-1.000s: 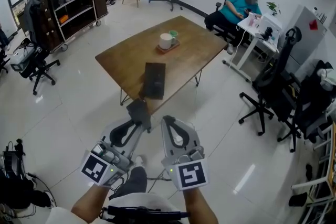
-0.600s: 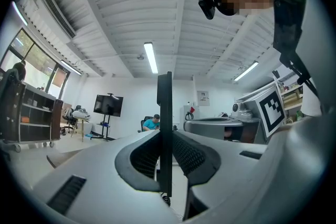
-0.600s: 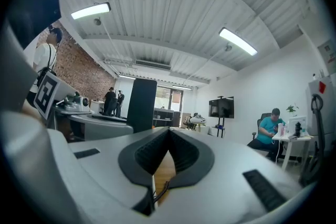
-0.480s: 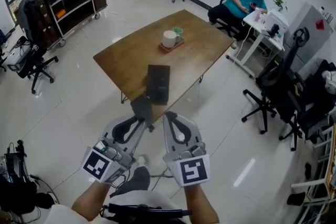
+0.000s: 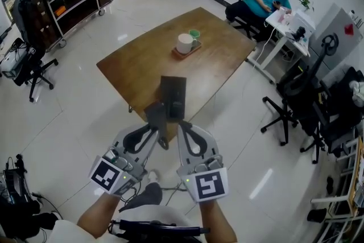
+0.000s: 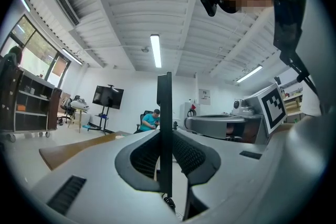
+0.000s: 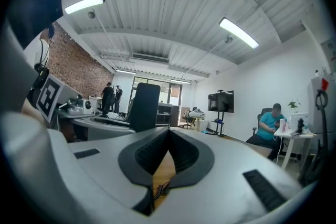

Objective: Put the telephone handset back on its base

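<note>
**Handset Return: Carry Step, Seating Pending**

The table (image 5: pixel 136 60) is seen ahead and below. The base (image 5: pixel 172 94) lies flat on it, near the closest corner. The handset (image 5: pixel 154 116) is held in the air just short of the base, and no contact between the two is seen. It is pinched edge-on and upright between the pads of the left gripper (image 6: pixel 164 136), and its coiled cord (image 6: pixel 169 203) hangs beneath. The right gripper (image 7: pixel 168 132) is carried alongside, its jaws pressed together on nothing.

The step in hand is judged to be the carry toward the base; seating is not yet done. For the next move, the handset is to be brought over the base, laid flat in line with the cradle, lowered until seated, and only then released. The cord is to be kept from snagging.
</note>
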Demonstrator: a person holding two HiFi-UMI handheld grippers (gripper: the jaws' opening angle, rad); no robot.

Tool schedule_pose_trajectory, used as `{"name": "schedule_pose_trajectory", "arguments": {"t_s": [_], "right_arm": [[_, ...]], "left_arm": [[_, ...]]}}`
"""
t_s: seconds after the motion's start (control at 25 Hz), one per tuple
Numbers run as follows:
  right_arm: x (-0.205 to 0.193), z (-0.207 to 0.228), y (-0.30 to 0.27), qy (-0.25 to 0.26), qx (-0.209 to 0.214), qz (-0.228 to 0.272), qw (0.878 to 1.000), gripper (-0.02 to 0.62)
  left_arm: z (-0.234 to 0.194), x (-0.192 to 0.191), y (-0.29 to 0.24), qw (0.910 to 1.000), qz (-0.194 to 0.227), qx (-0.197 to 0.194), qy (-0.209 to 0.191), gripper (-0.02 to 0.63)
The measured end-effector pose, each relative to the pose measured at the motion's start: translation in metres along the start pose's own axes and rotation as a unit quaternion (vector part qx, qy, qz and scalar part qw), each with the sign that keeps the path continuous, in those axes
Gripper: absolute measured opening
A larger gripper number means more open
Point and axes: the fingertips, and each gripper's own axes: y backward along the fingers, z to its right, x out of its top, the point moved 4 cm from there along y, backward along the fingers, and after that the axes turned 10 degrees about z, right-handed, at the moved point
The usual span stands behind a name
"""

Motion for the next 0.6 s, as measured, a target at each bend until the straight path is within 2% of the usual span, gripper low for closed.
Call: {"name": "schedule_pose_trajectory", "arguments": {"t_s": [0.32, 0.6], "right_arm": [[-0.008, 0.014, -0.033, 0.003, -0.011, -0.015, 1.0, 0.0], [-0.011, 0.025, -0.051, 0.007, -0.027, -0.014, 0.999, 0.0]], "left_arm": [[-0.034, -0.019, -0.022, 0.9994, -0.022, -0.017, 0.022, 0.063], [-0.051, -0.023, -0.037, 0.9987, -0.024, -0.032, 0.033, 0.062]]}}
